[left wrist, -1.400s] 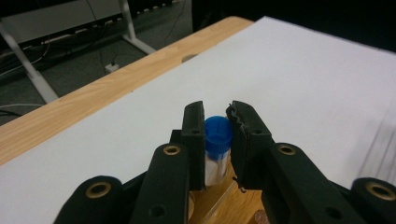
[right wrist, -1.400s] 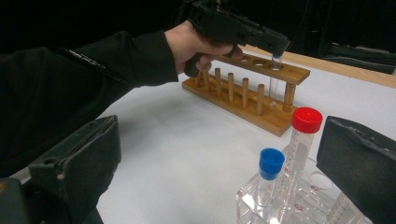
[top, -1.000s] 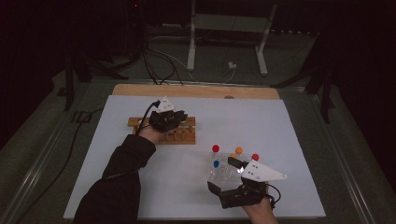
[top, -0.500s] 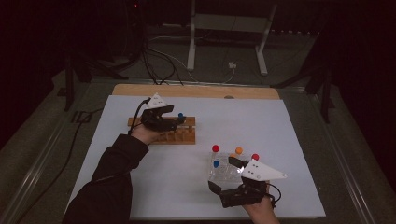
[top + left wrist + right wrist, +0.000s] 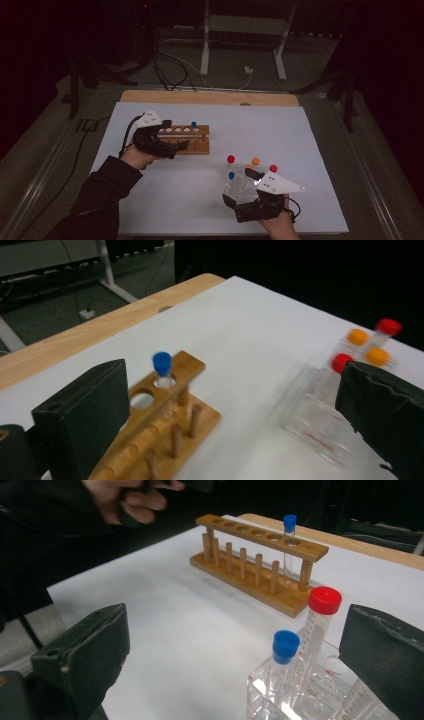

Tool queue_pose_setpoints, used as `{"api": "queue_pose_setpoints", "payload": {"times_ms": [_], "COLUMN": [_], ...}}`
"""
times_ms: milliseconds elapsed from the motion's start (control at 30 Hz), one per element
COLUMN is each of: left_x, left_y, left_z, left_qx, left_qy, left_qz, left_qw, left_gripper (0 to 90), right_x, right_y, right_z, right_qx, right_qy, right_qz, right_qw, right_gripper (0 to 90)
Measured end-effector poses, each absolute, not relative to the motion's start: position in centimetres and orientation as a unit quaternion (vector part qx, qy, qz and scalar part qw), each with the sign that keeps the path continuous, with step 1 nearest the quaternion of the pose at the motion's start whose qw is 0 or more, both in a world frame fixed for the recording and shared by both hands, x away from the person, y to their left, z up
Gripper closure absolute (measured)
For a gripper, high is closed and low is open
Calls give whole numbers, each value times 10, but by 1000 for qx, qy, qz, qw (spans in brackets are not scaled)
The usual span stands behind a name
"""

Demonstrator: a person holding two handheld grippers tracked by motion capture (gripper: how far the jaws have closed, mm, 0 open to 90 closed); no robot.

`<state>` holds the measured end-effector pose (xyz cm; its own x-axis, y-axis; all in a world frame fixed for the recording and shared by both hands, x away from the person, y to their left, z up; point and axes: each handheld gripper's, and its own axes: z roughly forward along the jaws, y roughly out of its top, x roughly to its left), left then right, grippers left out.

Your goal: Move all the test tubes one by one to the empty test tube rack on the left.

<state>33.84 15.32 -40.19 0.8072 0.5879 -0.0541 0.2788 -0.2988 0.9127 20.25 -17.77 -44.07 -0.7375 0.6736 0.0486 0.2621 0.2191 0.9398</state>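
Blue-capped tube (image 5: pixel 193 126) — upright in wooden rack (image 5: pixel 196 145)

The room is lying in the dark, and light is falling from above mainly on the white sheet (image 5: pixel 300 140) of the bench. The high view is looking dim and grainy, with soft shadows. In the left gripper view the rack (image 5: pixel 165 430) and the clear stand (image 5: pixel 320 415) are smearing with motion blur. The right gripper view is staying sharper, with its black jaws slightly out of focus.
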Motion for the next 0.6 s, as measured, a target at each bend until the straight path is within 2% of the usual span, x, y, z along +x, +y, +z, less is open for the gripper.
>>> {"api": "queue_pose_setpoints", "payload": {"times_ms": [300,467,600], "left_x": [292,272,258], "left_y": [165,168,169], "left_z": [-416,-428,-437], "left_qx": [800,802,803], "left_qy": [254,244,237], "left_qz": [134,124,124], "left_qw": [527,531,532], "left_gripper": [19,19,19], "right_x": [202,206,205], "right_y": [-176,-177,-180], "right_z": [-447,-454,-458], "right_qx": [306,321,335], "right_qy": [768,771,772], "right_qz": [532,522,510], "right_qw": [184,174,180], "right_gripper": [0,46,136]}}
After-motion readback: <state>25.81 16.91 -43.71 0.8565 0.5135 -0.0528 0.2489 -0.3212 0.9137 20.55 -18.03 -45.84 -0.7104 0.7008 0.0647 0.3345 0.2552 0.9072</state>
